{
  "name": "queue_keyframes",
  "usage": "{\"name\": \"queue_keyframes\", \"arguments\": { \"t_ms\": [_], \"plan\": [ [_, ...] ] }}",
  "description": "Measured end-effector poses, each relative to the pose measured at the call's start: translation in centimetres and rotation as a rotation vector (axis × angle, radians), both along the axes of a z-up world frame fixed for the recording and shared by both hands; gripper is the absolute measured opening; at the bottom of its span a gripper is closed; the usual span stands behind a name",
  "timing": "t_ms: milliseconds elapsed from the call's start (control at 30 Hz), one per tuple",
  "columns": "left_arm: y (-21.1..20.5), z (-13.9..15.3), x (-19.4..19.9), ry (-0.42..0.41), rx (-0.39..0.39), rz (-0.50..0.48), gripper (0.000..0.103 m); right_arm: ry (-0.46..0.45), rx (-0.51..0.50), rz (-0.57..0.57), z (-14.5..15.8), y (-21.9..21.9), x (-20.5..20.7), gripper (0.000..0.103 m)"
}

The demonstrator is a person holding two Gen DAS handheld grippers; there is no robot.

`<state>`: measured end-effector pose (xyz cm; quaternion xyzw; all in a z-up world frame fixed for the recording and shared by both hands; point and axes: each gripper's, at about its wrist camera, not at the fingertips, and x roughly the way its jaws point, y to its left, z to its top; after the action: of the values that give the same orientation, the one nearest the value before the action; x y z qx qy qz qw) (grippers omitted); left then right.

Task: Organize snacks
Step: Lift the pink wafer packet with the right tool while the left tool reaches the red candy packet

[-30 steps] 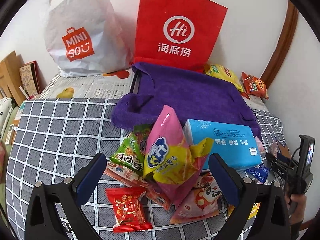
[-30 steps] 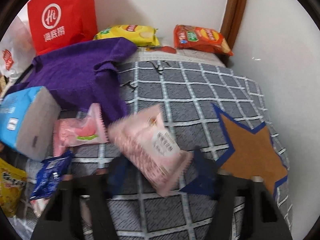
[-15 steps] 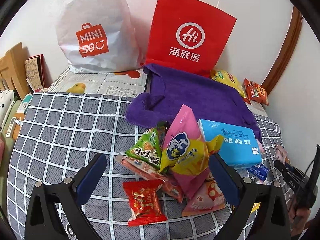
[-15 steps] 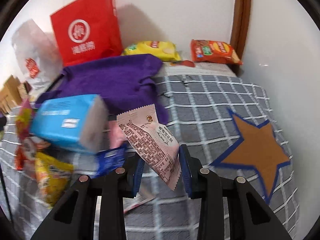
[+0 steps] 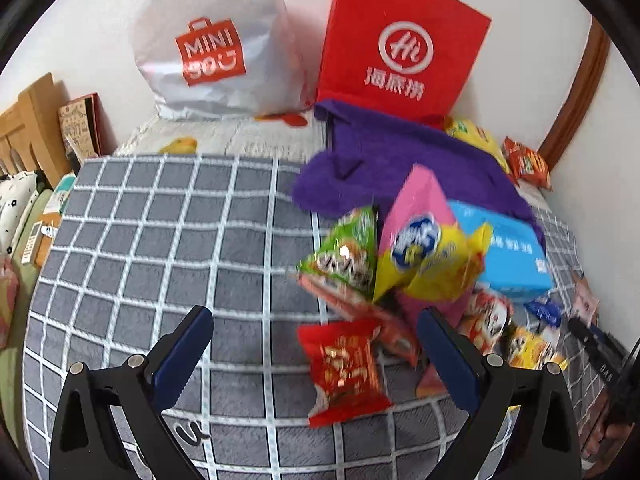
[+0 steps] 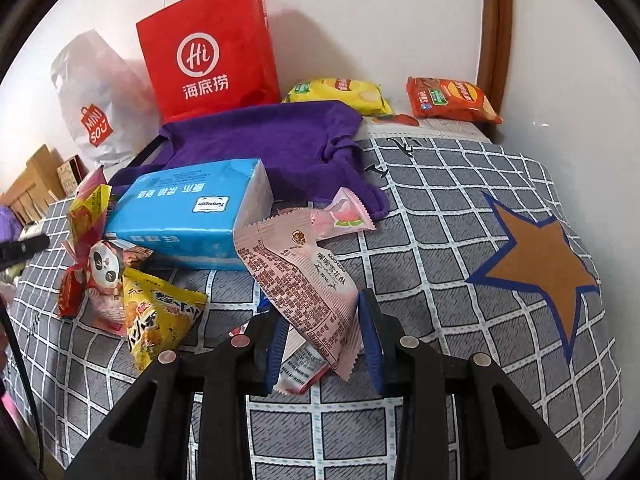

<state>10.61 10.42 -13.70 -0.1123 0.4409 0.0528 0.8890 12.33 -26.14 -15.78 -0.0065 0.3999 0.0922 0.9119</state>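
Note:
A pile of snack packets lies on a grey checked bedcover (image 5: pixel 168 248). In the left wrist view my left gripper (image 5: pixel 316 352) is open above the cover, with a red packet (image 5: pixel 346 368) between its fingers, untouched. Beyond it are a green packet (image 5: pixel 348 256) and a pink-and-yellow bag (image 5: pixel 428 252). My right gripper (image 6: pixel 324 340) is shut on a pale pink packet (image 6: pixel 300 276) with printed text and holds it above the cover. Near it lie a yellow packet (image 6: pixel 160 320), a panda packet (image 6: pixel 102 276) and a small pink peach packet (image 6: pixel 344 216).
A blue tissue pack (image 6: pixel 188 216) sits on a purple cloth (image 6: pixel 272 140). A red paper bag (image 6: pixel 212 48) and a white Miniso bag (image 5: pixel 208 40) stand at the wall. Yellow chips (image 6: pixel 340 94) and red chips (image 6: pixel 452 100) lie in the corner. A star patch (image 6: pixel 540 264) marks the cover.
My right gripper has closed on the pale pink packet, lifted it and swung left toward the pile. My left gripper has drifted left and back, still open.

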Motion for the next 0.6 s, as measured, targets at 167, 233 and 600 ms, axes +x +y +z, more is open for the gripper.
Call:
{"name": "queue_keyframes", "arguments": {
  "t_ms": [167, 233, 600],
  "plan": [
    [-0.8, -1.9, -0.1, 0.049, -0.004, -0.022, 0.097, 0.007, -0.005, -0.005, -0.1, 0.1, -0.7, 0.034],
    [-1.1, -2.5, 0.0, 0.061, -0.007, -0.033, 0.091, 0.01, -0.017, -0.003, -0.1, 0.1, -1.0, 0.034],
    [-2.7, -4.5, -0.3, 0.071, 0.119, -0.043, 0.048, 0.05, -0.045, -0.003, -1.6, 0.6, -1.8, 0.035]
  ]
}}
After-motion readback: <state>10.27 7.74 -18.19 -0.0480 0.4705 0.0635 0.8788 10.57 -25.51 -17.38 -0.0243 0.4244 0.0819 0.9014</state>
